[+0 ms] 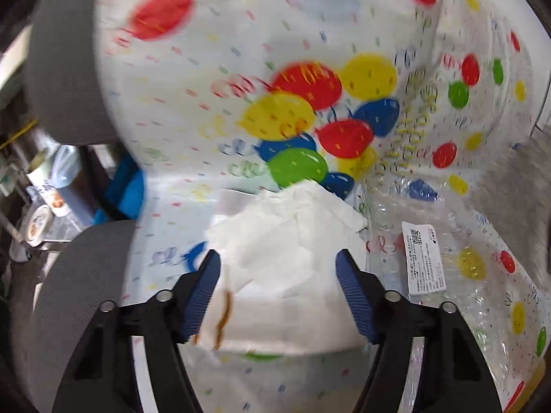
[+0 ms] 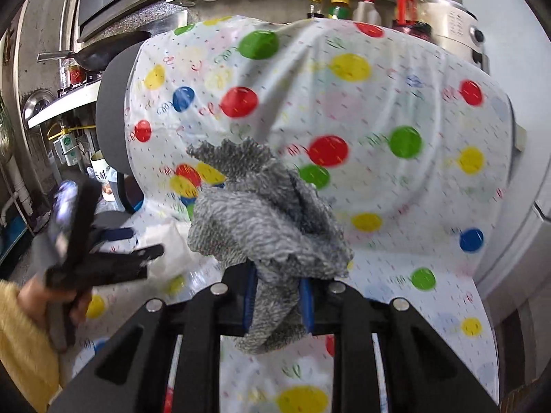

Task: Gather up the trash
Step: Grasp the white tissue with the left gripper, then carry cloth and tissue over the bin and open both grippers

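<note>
A crumpled white paper napkin (image 1: 286,241) with brown stains lies on the balloon-print cloth (image 1: 241,51) that covers a chair. My left gripper (image 1: 279,268) is open, its blue pads on either side of the napkin, just above it. A clear plastic wrapper (image 1: 447,251) with a white label lies to the right of the napkin. My right gripper (image 2: 277,303) is shut on a grey fluffy rag (image 2: 265,213) and holds it above the cloth (image 2: 378,120). The left gripper (image 2: 113,244) shows at the left of the right wrist view.
The grey chair frame (image 1: 62,69) sticks out from under the cloth at the left. A kitchen counter with a wok (image 2: 89,58) and shelves with bottles (image 2: 341,7) stand behind. Cups and containers (image 1: 44,186) sit on the floor at the left.
</note>
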Tool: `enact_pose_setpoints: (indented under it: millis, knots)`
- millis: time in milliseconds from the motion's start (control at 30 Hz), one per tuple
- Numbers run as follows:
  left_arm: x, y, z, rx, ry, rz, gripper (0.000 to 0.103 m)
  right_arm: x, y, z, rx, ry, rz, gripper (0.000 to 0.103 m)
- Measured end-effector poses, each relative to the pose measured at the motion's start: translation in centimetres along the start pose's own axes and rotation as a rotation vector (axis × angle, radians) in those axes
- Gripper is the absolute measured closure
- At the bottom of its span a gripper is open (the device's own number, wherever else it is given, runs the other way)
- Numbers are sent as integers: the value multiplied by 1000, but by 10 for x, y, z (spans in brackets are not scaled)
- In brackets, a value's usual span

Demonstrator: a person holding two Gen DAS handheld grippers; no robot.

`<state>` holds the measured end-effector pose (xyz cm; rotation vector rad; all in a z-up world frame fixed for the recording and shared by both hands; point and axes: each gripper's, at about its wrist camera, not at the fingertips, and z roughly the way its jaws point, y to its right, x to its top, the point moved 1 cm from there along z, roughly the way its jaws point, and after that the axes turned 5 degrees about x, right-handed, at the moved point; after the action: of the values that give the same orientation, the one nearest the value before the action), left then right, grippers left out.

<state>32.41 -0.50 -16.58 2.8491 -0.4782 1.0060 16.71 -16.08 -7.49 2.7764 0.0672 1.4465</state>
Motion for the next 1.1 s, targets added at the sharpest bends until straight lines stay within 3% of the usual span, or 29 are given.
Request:
enact_pose_setpoints:
  millis: [33,133,200,233,400,633,833,900,1100]
  knots:
    - [2,1,6,1,-14,6,42,-4,3,-2,5,-5,8,82]
    - [4,5,21,9,-57,28,63,-14,4,-3,7,-14,12,81]
    - [3,7,25,22,-60,40,91,-18,8,-5,-3,-17,10,81]
    - [2,8,24,24,-54,40,97,-20,11,-6,-5,-21,13,81]
    - [9,0,-20,-3,64,-29,99,-23,24,-23,-16,9,43,81]
    - [11,4,-135,-43,258,-97,99,-27,50,-68,-25,81,101,81]
    - [-22,72,-181,-66,314,-43,99,-54,83,-105,-69,85,169,81]
    - [-33,98,-184,-70,318,-27,99,-66,96,-117,-93,81,187,81]
    - [-70,182,-174,-182,265,17,99,-111,139,-158,-186,57,256,81]
